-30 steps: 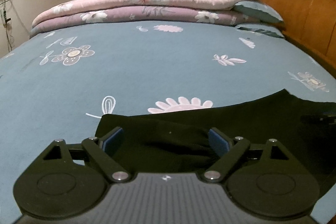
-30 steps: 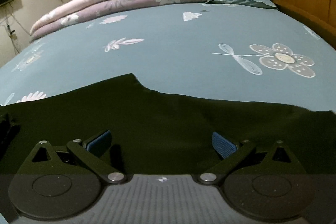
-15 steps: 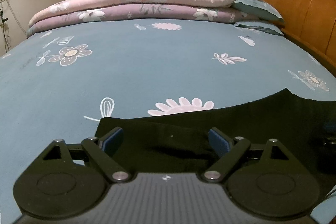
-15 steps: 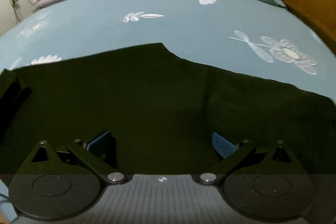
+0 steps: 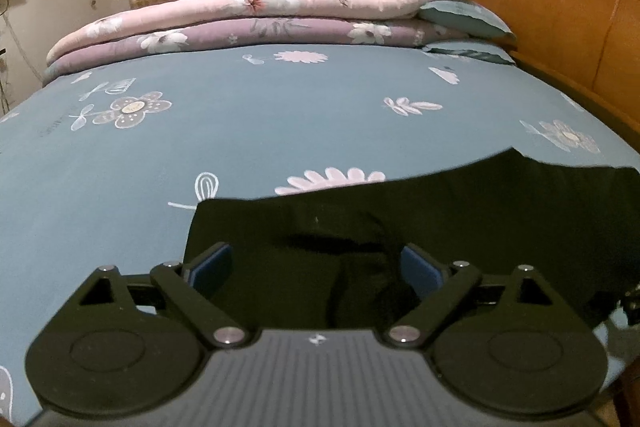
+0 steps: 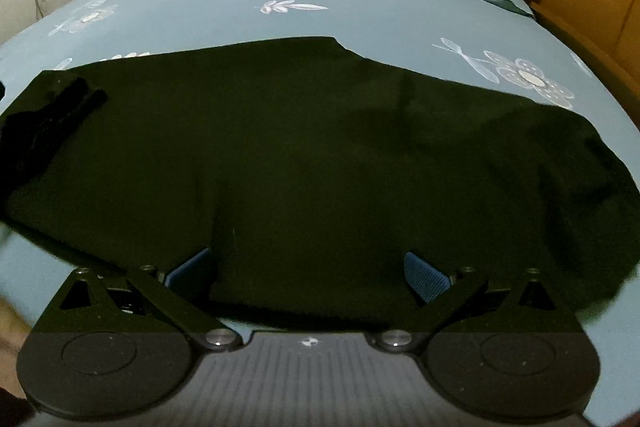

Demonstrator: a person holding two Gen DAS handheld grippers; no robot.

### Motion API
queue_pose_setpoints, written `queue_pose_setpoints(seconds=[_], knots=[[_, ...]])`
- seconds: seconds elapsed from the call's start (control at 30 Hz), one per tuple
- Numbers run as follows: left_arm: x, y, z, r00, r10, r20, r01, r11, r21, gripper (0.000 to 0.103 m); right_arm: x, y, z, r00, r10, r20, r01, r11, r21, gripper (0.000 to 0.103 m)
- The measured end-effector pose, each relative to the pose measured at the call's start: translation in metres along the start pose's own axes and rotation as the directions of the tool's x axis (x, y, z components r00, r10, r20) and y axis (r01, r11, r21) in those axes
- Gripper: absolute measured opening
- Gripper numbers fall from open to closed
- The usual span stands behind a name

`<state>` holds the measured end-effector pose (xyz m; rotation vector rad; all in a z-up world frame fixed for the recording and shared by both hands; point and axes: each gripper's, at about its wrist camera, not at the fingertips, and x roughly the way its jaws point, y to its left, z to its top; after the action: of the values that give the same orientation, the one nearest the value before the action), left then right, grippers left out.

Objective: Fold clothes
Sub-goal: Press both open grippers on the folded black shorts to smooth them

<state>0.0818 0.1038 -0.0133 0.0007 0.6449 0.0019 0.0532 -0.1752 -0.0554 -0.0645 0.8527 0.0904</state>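
Right wrist view: whole black garment (image 6: pixel 320 155) under spread right claw (image 6: pixel 308 271); left claw (image 5: pixel 316 267) likewise spread.

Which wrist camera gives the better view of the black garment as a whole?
The right wrist view: the black garment spreads across most of the frame, its far edge and both ends visible on the blue bedsheet. The left wrist view shows only one end of it, running off the right edge.
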Motion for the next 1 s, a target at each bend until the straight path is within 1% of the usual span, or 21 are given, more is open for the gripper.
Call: queue_pose_setpoints(seconds=[0.13, 0.27, 0.33, 0.4, 0.5, 0.63, 0.73, 0.83, 0.9, 1.0], knots=[[-0.007, -0.001, -0.009, 1.0, -0.004, -0.008, 0.004, 1.0, 0.013, 0.092, -0.01, 0.002, -0.001, 0.999, -0.02, 0.026, 0.019, 1.0, 0.022, 0.103], [0.0, -0.001, -0.026, 0.998, -0.05, -0.049, 0.05, 0.999, -0.004, 0.093, -0.012, 0.013, 0.004, 0.999, -0.012, 0.05, 0.012, 1.0, 0.009, 0.103], [0.003, 0.0, -0.038, 0.994, -0.085, -0.066, 0.085, 0.996, -0.013, 0.093, -0.011, 0.018, 0.007, 0.998, -0.004, 0.058, 0.004, 1.0, 0.002, 0.103], [0.007, 0.003, -0.047, 0.988, -0.123, -0.096, 0.119, 0.992, -0.049, 0.093, -0.007, 0.02, 0.006, 0.999, 0.009, 0.051, -0.01, 1.0, 0.003, 0.103], [0.009, 0.005, -0.058, 0.98, -0.147, -0.137, 0.136, 0.987, -0.085, 0.093, 0.003, 0.021, 0.0, 1.0, 0.007, 0.023, -0.008, 1.0, 0.009, 0.103], [-0.006, 0.003, -0.062, 0.981, -0.143, -0.129, 0.136, 0.989, -0.061, 0.093, 0.003, 0.021, -0.006, 0.998, 0.012, 0.057, -0.012, 1.0, -0.002, 0.103], [-0.018, 0.009, -0.062, 0.988, -0.128, -0.091, 0.124, 0.991, -0.054, 0.093, 0.004, 0.02, -0.008, 0.998, 0.014, 0.061, -0.014, 1.0, 0.003, 0.103], [-0.016, 0.018, -0.065, 0.988, -0.106, -0.112, 0.099, 0.993, -0.069, 0.094, 0.004, 0.023, -0.01, 0.997, -0.002, 0.071, 0.001, 1.0, 0.016, 0.103], [-0.019, 0.019, -0.063, 0.99, -0.09, -0.106, 0.084, 0.995, -0.061, 0.094, 0.004, 0.025, -0.011, 0.997, -0.017, 0.081, 0.016, 1.0, 0.015, 0.103], [-0.024, 0.021, -0.06, 0.993, -0.066, -0.095, 0.062, 0.997, -0.048, 0.094, 0.004, 0.025, -0.013, 0.995, -0.018, 0.098, 0.017, 1.0, 0.012, 0.103]])
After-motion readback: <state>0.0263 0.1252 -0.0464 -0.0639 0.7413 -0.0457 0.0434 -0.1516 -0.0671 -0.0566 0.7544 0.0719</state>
